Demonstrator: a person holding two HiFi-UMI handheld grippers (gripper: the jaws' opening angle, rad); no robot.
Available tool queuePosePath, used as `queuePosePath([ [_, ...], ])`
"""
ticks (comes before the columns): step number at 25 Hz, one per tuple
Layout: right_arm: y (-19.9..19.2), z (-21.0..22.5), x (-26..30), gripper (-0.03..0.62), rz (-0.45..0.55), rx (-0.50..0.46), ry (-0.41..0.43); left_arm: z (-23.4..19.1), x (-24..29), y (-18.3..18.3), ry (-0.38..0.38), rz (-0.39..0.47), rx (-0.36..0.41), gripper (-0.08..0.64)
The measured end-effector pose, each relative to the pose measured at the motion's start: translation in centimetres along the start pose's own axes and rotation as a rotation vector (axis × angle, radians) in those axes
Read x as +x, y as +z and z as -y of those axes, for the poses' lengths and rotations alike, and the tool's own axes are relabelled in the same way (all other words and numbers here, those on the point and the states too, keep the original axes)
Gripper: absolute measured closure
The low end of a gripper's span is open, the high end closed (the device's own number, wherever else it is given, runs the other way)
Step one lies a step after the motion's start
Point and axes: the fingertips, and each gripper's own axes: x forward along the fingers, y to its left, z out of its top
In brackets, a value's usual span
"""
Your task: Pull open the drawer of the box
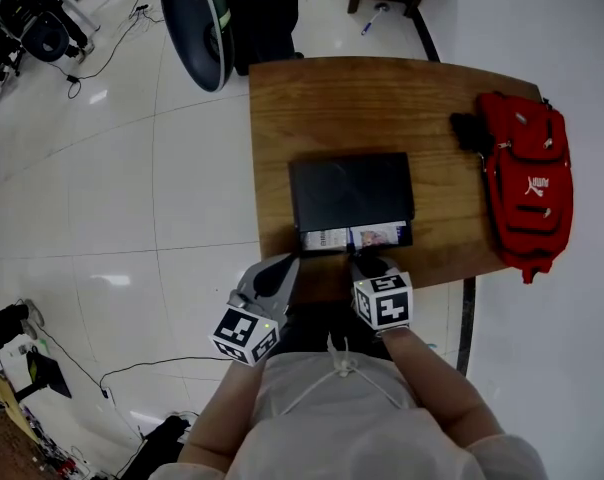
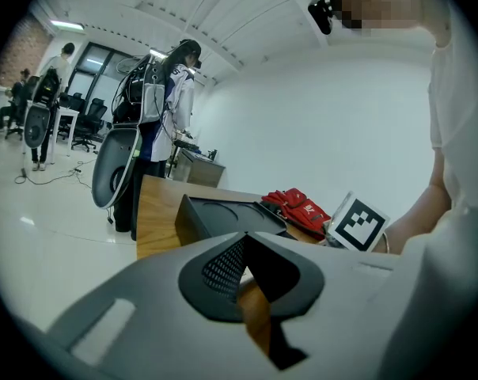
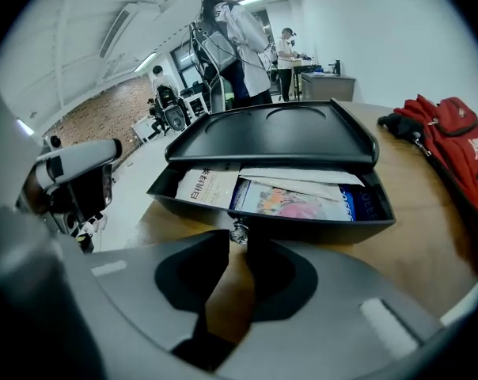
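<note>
A flat black box (image 1: 350,190) lies on the wooden table (image 1: 322,98), and its drawer (image 1: 354,237) stands pulled out toward me. Booklets and papers (image 3: 290,196) fill the drawer. On the drawer's front wall sits a small silvery knob (image 3: 238,233). My right gripper (image 3: 240,240) has its tips pinched on that knob, at the near table edge (image 1: 367,261). My left gripper (image 1: 287,263) hovers to the left of the drawer, off the box's near left corner, with its jaws together and nothing held. From the left gripper view (image 2: 245,240) the box (image 2: 223,216) lies just ahead.
A red backpack (image 1: 527,183) lies on the table's right side, an arm's reach from the box. A dark office chair (image 1: 197,23) stands off the table's far left corner. People stand in the room beyond (image 3: 231,38). Cables trail on the white floor (image 1: 132,368).
</note>
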Motion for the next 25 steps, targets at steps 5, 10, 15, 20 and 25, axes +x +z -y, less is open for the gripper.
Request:
queuePosePath([
  [5,-2.1,-0.3,-0.8,0.518,-0.019,0.001,0.015,0.9,-0.2,-0.8,0.009,0.004,-0.008,0.554],
  [10,-3.4,-1.3,-1.5,0.518,-0.03,-0.005,0.03,1.5,-1.4,-1.1,0.02,0.021,-0.018,0.554],
  [15,-5.2,-1.7,-2.2,0.518,-0.052,-0.009,0.039,2.0,-2.2,-2.0,0.035,0.018,-0.027,0.554],
  [20,-5.9,-1.8,-2.5,0.518,-0.057,-0.019,0.053,2.6,-2.6,-1.9,0.041,0.035,-0.037,0.554],
  [25,-6.0,-1.6,-2.4,0.518,-0.064,-0.031,0.058,3.0,-2.5,-2.1,0.04,0.035,-0.035,0.554],
])
